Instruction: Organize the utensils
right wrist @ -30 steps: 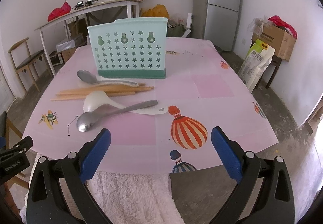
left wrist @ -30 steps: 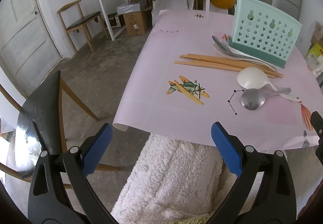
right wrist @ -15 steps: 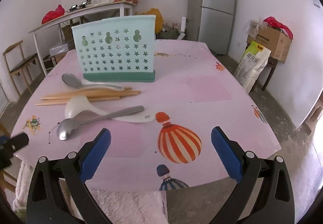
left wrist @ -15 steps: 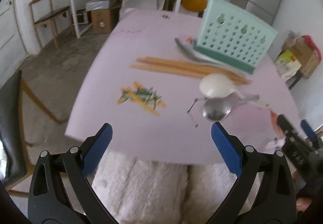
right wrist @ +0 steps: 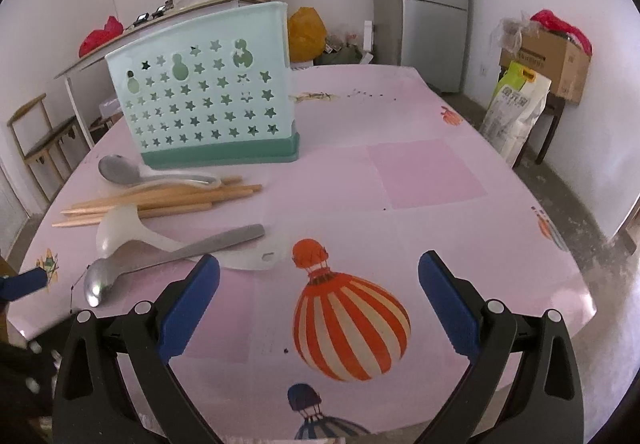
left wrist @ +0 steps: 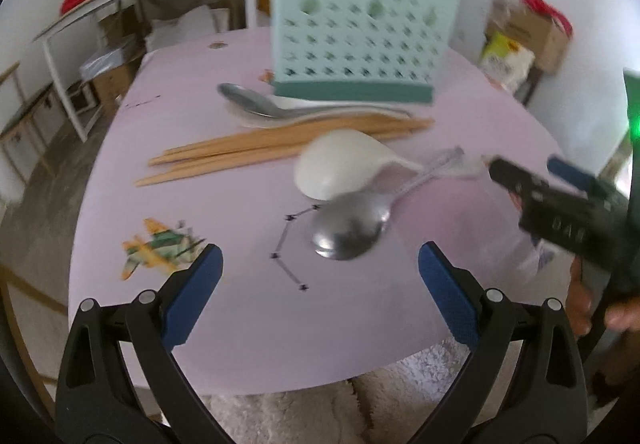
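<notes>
left gripper [left wrist: 318, 278] jaws spread, holding nothing | right gripper [right wrist: 319, 286] jaws spread, holding nothing | metal spoon [right wrist: 160, 264] lies across white ladle [right wrist: 132, 234], apparently touching | mint utensil caddy [right wrist: 208, 91] upright

The left gripper [left wrist: 319, 276] is held low and level, its two blue-padded fingers [left wrist: 192, 292] spread wide apart with nothing between them; the right gripper [right wrist: 319, 284] is posed the same way, fingers [right wrist: 448, 304] wide apart and holding nothing; in the left wrist view the right gripper [left wrist: 560, 199] shows at the right edge, blurred, with the person's hand [left wrist: 600, 312] wrapped around its handle below.
</notes>
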Motion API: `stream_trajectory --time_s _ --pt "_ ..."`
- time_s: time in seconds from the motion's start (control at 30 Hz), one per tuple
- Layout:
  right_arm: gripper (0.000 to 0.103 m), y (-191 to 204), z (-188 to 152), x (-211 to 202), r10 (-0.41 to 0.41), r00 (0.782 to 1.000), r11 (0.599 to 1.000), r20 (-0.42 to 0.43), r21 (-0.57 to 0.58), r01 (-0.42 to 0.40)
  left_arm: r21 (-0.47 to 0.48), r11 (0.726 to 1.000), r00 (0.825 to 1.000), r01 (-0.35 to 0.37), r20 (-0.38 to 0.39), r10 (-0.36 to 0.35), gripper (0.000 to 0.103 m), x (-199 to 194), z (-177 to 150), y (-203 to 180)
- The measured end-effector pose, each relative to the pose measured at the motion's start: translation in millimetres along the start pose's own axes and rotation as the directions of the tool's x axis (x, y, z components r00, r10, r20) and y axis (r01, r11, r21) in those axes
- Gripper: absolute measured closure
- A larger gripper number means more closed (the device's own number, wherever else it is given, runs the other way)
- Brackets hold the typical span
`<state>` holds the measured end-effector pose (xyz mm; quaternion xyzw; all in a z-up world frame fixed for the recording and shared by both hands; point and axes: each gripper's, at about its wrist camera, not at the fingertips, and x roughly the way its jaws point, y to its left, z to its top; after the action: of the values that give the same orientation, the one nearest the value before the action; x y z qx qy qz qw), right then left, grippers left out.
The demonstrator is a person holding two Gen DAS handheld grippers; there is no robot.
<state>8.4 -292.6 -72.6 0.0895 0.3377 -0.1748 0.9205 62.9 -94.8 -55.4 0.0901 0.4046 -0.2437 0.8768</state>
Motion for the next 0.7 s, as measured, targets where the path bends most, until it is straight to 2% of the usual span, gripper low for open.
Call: stream_trajectory --time_s 0.07,0.1,0.13,0.23,0.33,0.47,0.53,0.6,0.7 --pt "0.006 -0.6 -1.1 2.9 0.006 1.0 1.0 -0.004 0.003 -0.006 0.041 0.999 1.0 -0.007 -0.013 0.008 0.012 5.4 2.4 -6.9" --pt "0.006 -0.8 -1.6 4.0 0.008 1.0 1.0 -0.007 0.003 -0.008 0.057 0.998 1.0 -0.009 -0.02 0.01 0.022 8.1 3.4 -9.8" --pt "0.006 -1.2 -2.2 5.3 0.011 1.0 1.0 -0.009 0.004 -0.011 0.076 0.997 0.999 -0.009 -0.037 0.011 0.027 12.8 4.2 -13.4" --pt "0.006 -4.0 -3.9 6.5 0.019 1.0 1.0 -0.011 0.016 -0.019 0.088 0.996 0.999 0.006 -0.042 -0.003 0.035 16.9 9.0 -16.1" --pt "0.006 -7.9 -4.2 6.7 0.03 1.0 0.999 -0.008 0.033 -0.029 0.132 0.991 1.0 0.006 -0.031 -0.002 0.044 16.8 11.1 -19.7" --pt "0.006 -12.6 -2.8 5.4 0.039 0.999 0.998 0.002 0.054 -0.039 0.164 0.986 1.0 0.003 -0.02 0.0 0.066 17.7 14.5 -25.7" --pt "0.006 -13.6 -1.7 3.6 0.044 0.999 0.997 0.008 0.059 -0.044 0.195 0.981 1.0 -0.022 -0.004 0.023 0.072 16.0 15.5 -28.9" --pt "0.006 -14.8 -0.9 1.2 0.045 0.999 0.997 0.014 0.06 -0.045 0.227 0.973 0.999 -0.042 0.028 0.037 0.082 9.5 15.9 -31.9" --pt "0.006 -16.0 0.0 -2.4 0.056 0.998 0.997 0.029 0.054 -0.058 0.213 0.977 0.999 -0.017 0.038 0.009 0.089 0.7 17.3 -27.5"
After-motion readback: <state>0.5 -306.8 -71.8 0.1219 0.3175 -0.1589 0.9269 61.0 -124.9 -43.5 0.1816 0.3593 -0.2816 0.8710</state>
